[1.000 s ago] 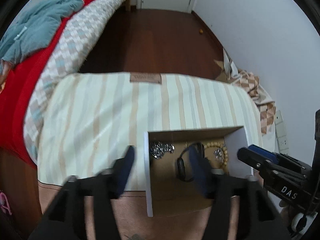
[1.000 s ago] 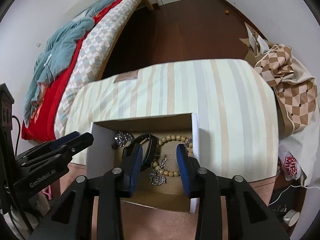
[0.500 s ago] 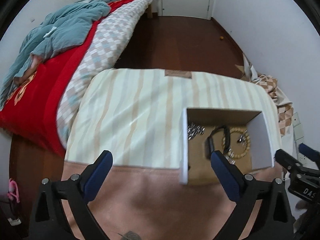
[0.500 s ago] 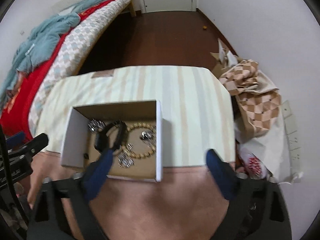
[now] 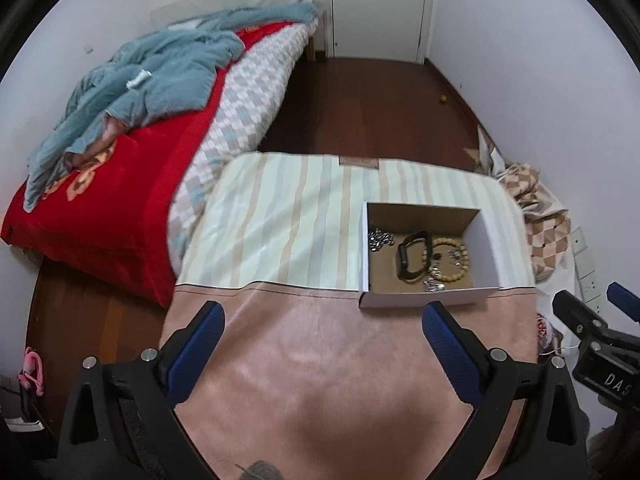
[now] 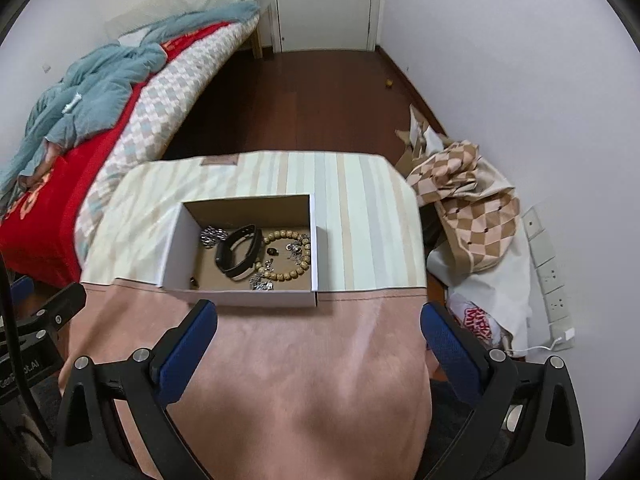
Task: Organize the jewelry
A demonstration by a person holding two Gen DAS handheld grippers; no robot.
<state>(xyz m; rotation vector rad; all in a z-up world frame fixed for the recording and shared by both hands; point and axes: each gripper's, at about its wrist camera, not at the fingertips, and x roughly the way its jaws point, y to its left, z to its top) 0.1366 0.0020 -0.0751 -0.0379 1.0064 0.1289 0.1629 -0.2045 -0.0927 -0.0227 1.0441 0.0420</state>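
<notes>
A white cardboard box (image 5: pixel 490 240) (image 6: pixel 178 240) with a brown floor stands on the table. It holds a black wristband (image 5: pixel 412 260) (image 6: pixel 238 252), a tan bead bracelet (image 5: pixel 460 264) (image 6: pixel 296 256) and silver chain pieces (image 5: pixel 378 238) (image 6: pixel 212 236). My left gripper (image 5: pixel 323 322) is open and empty, held back above the pink near part of the cloth. My right gripper (image 6: pixel 318 320) is open and empty, also back from the box. The right gripper shows at the right edge of the left wrist view (image 5: pixel 592 320).
The table wears a striped cloth (image 5: pixel 288 216) far and pink cloth (image 6: pixel 320 360) near. A bed (image 5: pixel 120 128) with red and blue covers stands left. Checked fabric and bags (image 6: pixel 472 208) lie on the floor right. Wall sockets (image 6: pixel 548 264) sit at right.
Both grippers have pulled back and up from the box and opened wide. The jewelry stays in the box.
</notes>
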